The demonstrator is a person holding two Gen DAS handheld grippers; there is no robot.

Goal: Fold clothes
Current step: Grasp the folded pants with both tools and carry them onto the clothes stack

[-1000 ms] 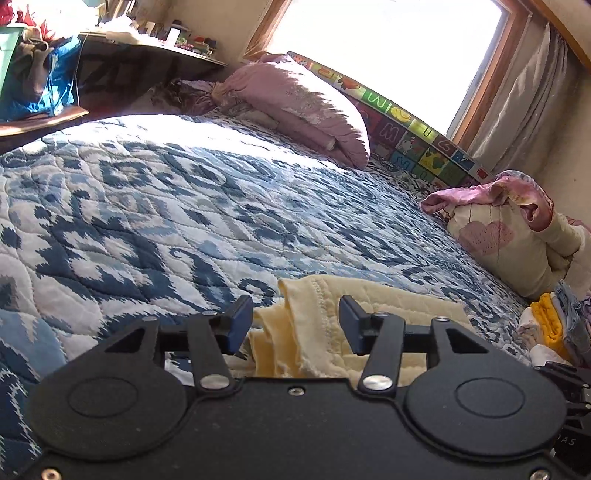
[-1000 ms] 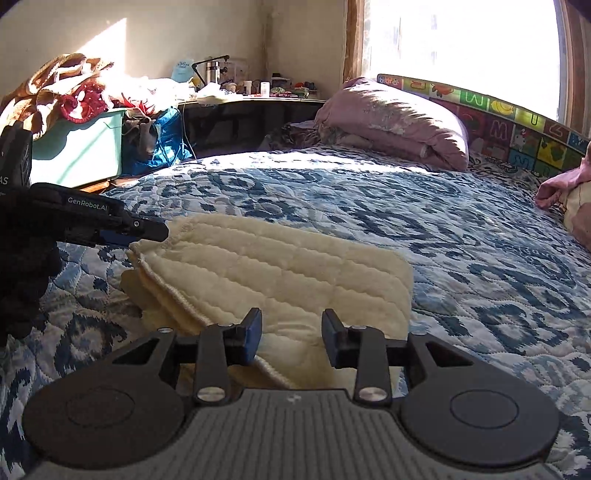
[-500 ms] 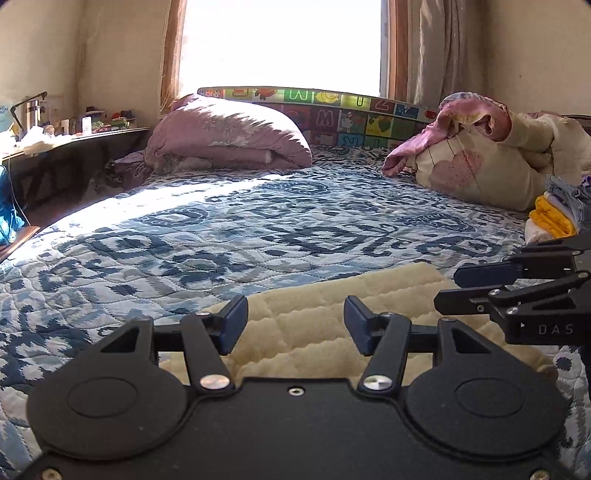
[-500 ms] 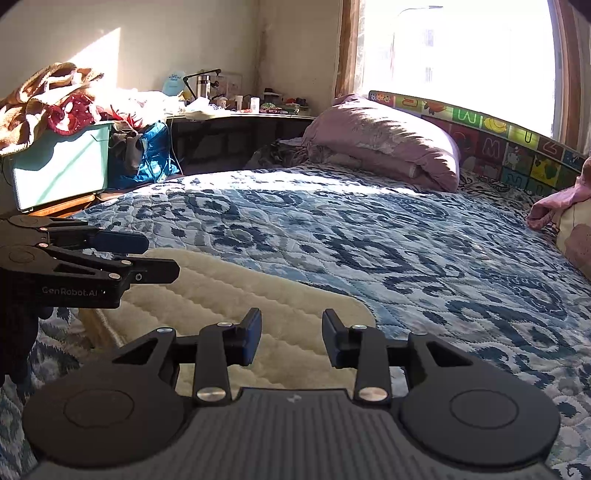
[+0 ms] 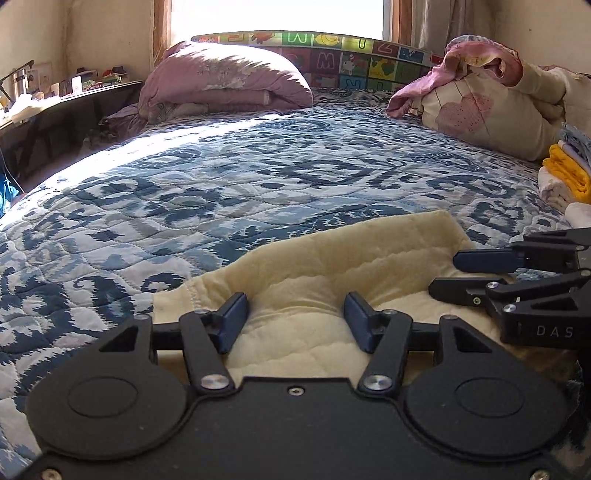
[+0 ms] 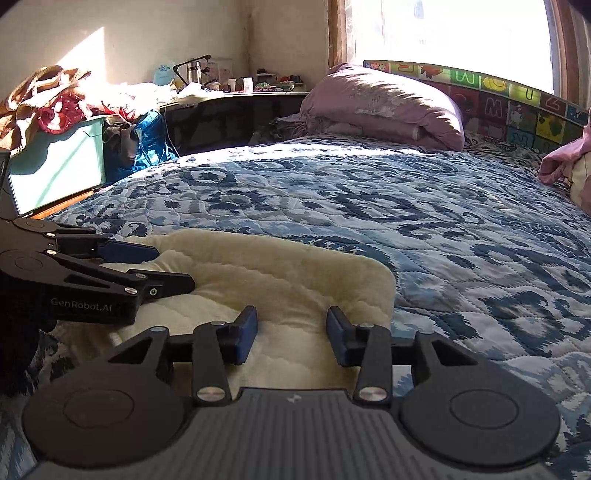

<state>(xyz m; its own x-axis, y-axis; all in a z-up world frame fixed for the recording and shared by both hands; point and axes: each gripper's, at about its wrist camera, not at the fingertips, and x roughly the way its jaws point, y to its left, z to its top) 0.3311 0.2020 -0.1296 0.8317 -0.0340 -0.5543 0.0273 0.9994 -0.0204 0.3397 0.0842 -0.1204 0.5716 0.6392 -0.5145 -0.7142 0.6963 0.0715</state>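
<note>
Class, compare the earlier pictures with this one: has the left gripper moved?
Yes. The left gripper has swung right: the purple pillow slid from the view's right to its left, and the cream garment now lies flat beneath it.

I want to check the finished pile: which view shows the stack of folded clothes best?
Left wrist view: the stack of folded clothes, yellow and white layers, sits at the right edge on the bed. The right wrist view does not show it.

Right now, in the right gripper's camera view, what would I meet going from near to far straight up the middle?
right hand-held gripper → cream quilted garment → blue patterned bedspread → purple pillow → window
</note>
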